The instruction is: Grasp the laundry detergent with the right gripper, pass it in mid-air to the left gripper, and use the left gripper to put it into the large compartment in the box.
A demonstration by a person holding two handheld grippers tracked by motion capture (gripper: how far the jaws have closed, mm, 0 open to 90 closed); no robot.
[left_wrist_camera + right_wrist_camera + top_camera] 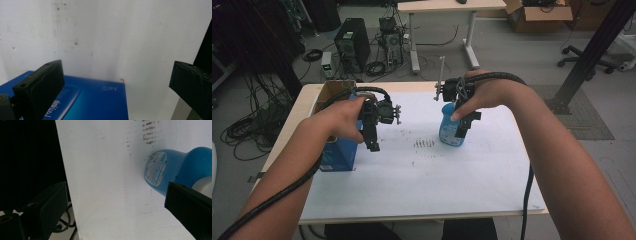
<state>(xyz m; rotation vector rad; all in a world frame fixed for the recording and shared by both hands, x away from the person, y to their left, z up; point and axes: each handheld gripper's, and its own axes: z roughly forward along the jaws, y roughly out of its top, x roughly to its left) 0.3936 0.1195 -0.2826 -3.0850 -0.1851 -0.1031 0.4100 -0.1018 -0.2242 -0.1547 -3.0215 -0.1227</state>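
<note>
1. Blue plastic bottle (451, 131) with a pale cap stands upright right of centre on the white paper sheet (422, 175) that covers the wooden table (304, 95).
2. Likely light, rigid and smooth-walled, so slippery; the narrower neck under the cap looks the best place to grip.
3. Right gripper (463, 125) hangs over the bottle, pointing down, jaws apart; in the right gripper view the bottle lies just beside one jaw, not clamped.
4. Left gripper (371, 142) hovers above the open blue cardboard box (337, 152) at the table's left edge, jaws wide apart, holding nothing.
5. Both forearms reach in, wrists bent downward.
</note>
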